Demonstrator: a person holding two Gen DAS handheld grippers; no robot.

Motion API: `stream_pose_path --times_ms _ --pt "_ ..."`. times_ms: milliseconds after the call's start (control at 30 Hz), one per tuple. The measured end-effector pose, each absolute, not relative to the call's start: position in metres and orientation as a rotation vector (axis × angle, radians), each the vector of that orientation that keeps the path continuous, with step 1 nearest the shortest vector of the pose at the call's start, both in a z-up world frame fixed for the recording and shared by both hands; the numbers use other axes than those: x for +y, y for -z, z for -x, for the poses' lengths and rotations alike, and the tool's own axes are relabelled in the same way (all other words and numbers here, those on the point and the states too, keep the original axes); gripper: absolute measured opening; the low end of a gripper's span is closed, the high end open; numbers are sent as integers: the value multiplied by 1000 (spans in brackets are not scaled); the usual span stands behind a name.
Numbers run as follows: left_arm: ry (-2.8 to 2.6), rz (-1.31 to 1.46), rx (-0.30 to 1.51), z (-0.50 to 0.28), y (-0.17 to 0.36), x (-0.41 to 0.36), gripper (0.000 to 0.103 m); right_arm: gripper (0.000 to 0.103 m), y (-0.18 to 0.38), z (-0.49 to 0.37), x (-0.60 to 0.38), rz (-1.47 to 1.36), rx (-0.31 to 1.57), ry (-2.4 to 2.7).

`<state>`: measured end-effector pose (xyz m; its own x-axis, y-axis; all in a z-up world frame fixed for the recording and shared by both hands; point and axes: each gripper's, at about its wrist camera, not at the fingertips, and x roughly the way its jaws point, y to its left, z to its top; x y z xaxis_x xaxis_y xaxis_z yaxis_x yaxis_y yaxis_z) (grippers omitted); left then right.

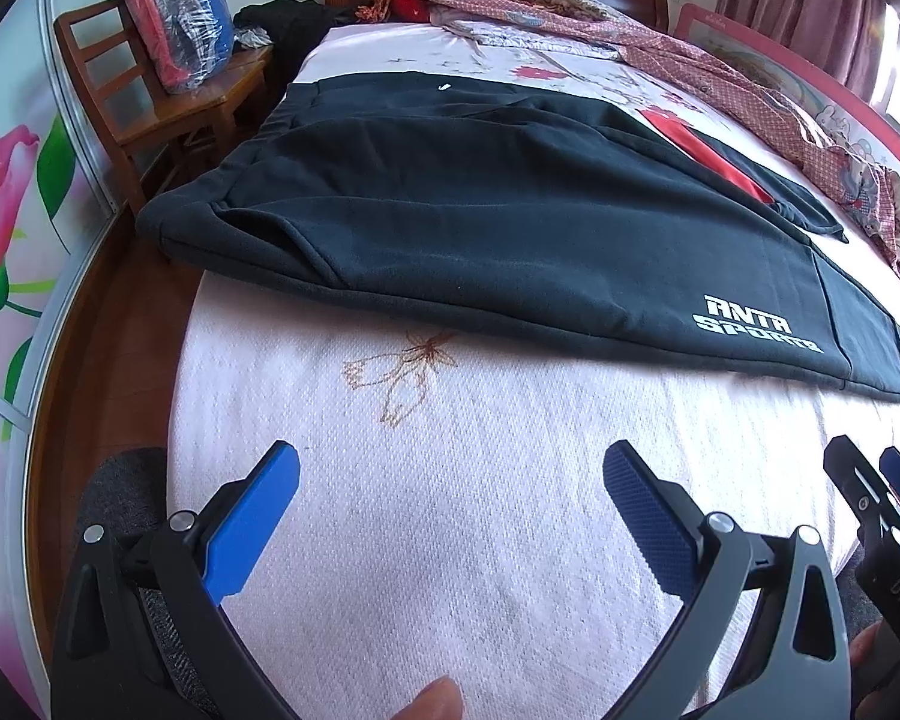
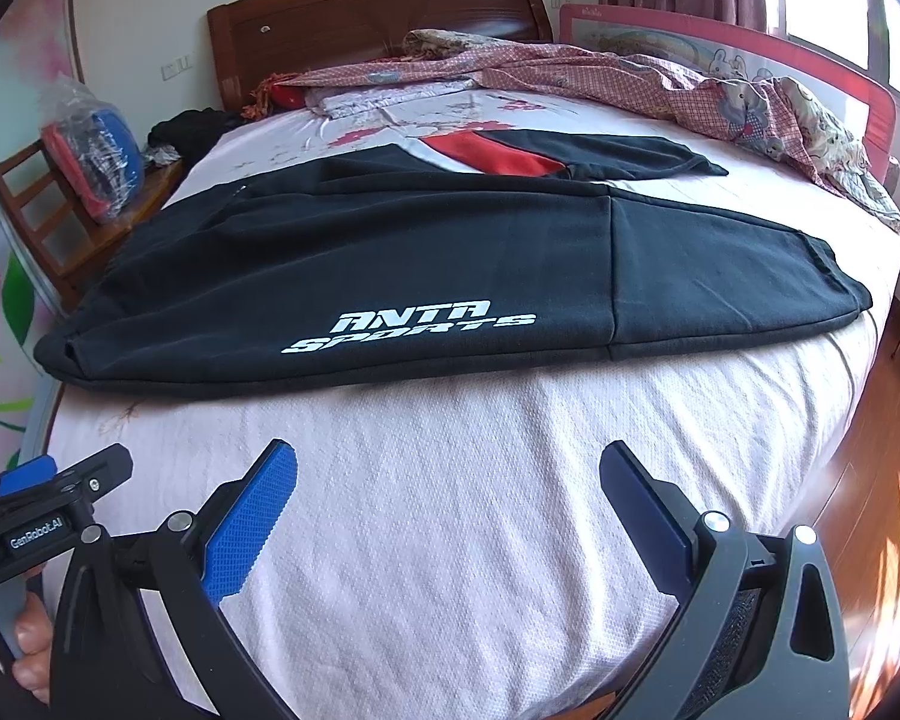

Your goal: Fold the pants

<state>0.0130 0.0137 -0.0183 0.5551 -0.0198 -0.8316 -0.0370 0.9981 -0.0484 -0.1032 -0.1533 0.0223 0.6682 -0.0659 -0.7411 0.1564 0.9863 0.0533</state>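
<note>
I see the white textured bedspread (image 2: 450,480) carrying the black fleece sports pants with white lettering (image 2: 390,264), laid flat and crosswise ahead of both tools, waistband to my left, cuffs to my right. Their long axis runs side to side, so I judge each end belongs to its nearer arm. My left gripper (image 1: 450,516) and right gripper (image 2: 447,510) hover short of the near hem, jaws spread wide, holding nothing.

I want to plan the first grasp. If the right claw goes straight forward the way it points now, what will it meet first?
Most likely the near edge of the black pants, close below the white ANTA SPORTS print. The right claw is open above bare bedsheet; if it points slightly downward, it would touch the sheet first.
</note>
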Motion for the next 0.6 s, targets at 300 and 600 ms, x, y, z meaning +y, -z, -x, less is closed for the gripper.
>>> stream_pose_path --times_ms 300,600 --pt "82 154 1050 -25 27 23 101 100 -18 101 -156 -131 850 129" --pt "301 1051 1007 -71 57 120 101 100 -14 99 -154 -122 871 124"
